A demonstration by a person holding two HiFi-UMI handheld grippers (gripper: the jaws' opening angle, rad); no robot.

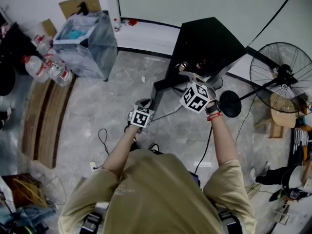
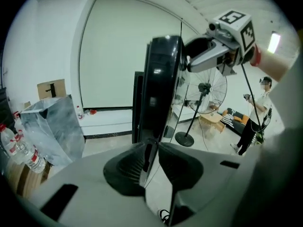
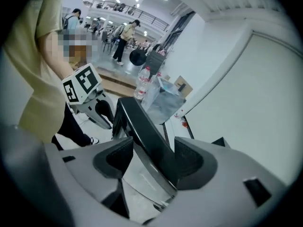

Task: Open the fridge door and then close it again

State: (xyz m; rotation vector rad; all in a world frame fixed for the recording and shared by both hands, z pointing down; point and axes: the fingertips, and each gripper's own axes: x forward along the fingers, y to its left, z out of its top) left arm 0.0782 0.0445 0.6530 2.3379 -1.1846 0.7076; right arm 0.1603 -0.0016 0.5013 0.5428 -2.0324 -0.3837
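Note:
A small black fridge (image 1: pixel 209 43) stands on the floor with its door (image 1: pixel 163 89) swung open toward me. In the head view my left gripper (image 1: pixel 146 104) is at the door's lower free edge and my right gripper (image 1: pixel 188 78) at its top corner. In the left gripper view the thin door edge (image 2: pixel 163 74) runs between the jaws of the left gripper (image 2: pixel 152 157), which are shut on it, and the right gripper (image 2: pixel 188 61) grips higher up. In the right gripper view the door's thick top edge (image 3: pixel 142 126) lies slantwise in the right gripper (image 3: pixel 151 160), pads against it.
A standing fan (image 1: pixel 280 72) is at the right of the fridge. A clear plastic bin (image 1: pixel 87 43), water bottles (image 1: pixel 46 67) and wooden boards (image 1: pixel 46 121) lie at the left. A cable (image 1: pixel 102 140) runs over the floor by my feet. A person (image 2: pixel 255 117) stands beyond the fan.

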